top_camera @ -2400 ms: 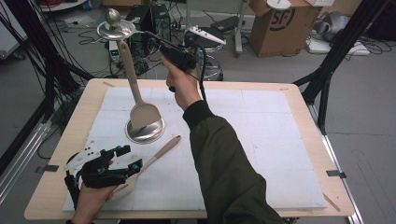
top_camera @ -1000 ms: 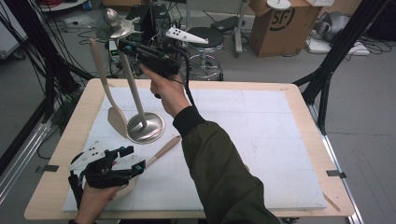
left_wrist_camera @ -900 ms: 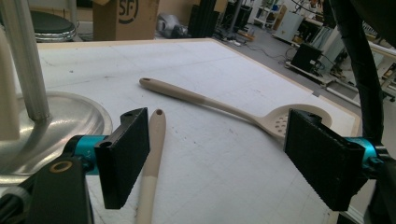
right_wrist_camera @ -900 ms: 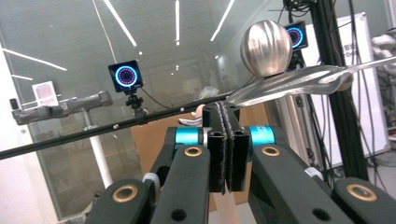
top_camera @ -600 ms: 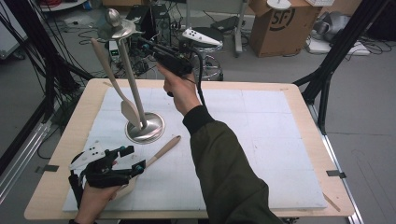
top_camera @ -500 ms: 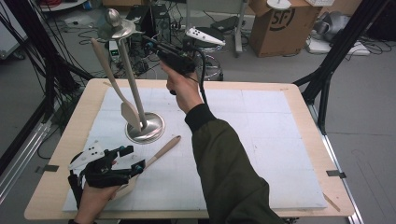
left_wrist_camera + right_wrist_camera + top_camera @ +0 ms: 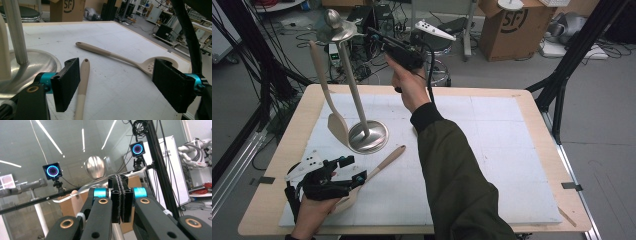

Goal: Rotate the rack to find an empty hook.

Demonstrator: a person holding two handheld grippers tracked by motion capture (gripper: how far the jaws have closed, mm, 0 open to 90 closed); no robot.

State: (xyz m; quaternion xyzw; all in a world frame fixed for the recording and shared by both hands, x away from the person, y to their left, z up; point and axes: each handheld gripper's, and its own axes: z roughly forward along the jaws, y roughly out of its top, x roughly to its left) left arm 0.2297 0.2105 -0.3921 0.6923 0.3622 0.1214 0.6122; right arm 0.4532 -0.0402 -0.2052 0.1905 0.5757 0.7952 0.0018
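The right gripper (image 7: pixel 379 37) is being held up high beside the top of the metal stand (image 7: pixel 357 100), jaws pressed together, gripping nothing. The left gripper (image 7: pixel 349 167) is being kept wide apart over the wooden spoon (image 7: pixel 384 161) lying on the table (image 7: pixel 512 165). A spatula (image 7: pixel 329 95) is hanging from the stand.

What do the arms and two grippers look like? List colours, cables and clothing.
Both grippers are black. The left gripper carries a pale grey plate on top; its jaws have flat black pads on turquoise mounts. The right gripper trails a black cable, with brass-coloured rivets on its links. The right arm wears a dark olive sleeve with a black cuff.
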